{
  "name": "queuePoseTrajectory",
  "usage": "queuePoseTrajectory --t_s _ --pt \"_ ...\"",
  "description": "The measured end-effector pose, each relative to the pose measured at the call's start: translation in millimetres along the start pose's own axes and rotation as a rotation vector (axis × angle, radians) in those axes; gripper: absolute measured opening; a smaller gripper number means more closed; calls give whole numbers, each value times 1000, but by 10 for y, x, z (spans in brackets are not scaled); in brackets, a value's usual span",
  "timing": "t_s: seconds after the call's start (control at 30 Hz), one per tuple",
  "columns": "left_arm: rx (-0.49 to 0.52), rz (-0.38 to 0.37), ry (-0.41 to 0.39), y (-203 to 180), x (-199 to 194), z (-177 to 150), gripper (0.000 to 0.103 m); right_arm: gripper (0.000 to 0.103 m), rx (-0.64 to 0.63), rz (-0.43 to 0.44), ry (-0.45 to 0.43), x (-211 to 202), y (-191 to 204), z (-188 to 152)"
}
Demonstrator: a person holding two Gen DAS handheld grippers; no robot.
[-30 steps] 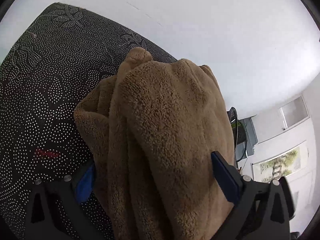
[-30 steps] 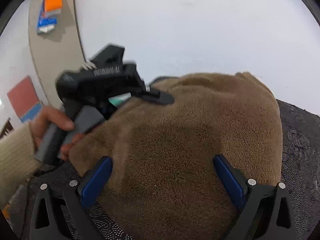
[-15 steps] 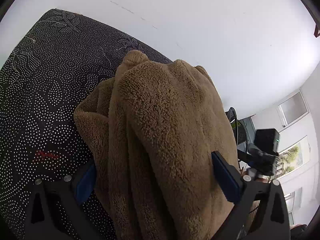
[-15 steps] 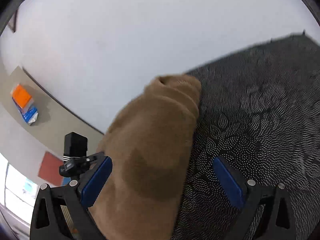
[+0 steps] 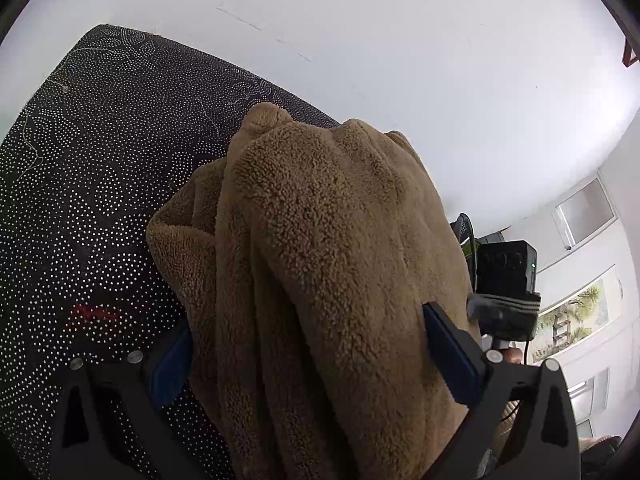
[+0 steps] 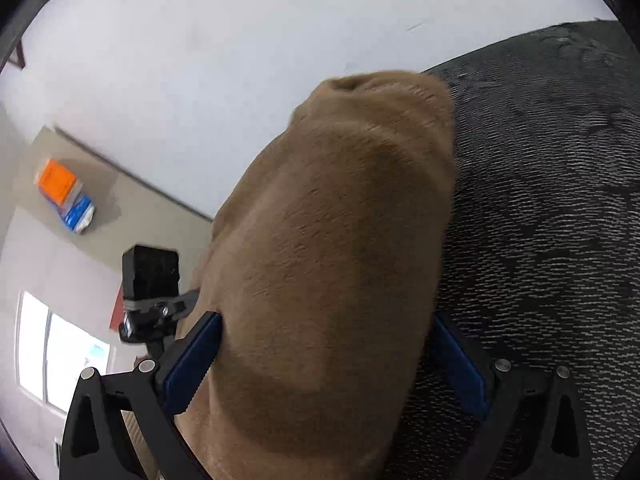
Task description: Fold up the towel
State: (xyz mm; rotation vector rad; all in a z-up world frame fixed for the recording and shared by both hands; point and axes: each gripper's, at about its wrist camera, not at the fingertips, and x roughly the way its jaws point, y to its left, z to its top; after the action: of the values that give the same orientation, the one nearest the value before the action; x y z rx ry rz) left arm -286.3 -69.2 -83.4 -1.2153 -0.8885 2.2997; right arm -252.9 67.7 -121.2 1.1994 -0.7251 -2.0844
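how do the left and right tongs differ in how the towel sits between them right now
In the left tongs the brown towel shows several bunched folds and lobes; in the right tongs the towel looks like one smooth rounded mass. The left view has the dotted dark cloth on its left, the right view has it on its right. Both tongs have blue pads set wide around towel.

The towel lies bunched on the patterned cloth, between the fingers of each hand-held gripper; the wall stands behind.
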Motion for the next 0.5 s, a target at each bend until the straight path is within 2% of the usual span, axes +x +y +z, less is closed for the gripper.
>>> queuePoseTrajectory --t_s 0.1,0.5 --pt "2 -1 -1 -40 38 -29 102 103 -59 -42 16 117 118 -38" --pt "7 -2 -8 -27 -1 -29 102 103 -111 -47 -24 118 162 -137"
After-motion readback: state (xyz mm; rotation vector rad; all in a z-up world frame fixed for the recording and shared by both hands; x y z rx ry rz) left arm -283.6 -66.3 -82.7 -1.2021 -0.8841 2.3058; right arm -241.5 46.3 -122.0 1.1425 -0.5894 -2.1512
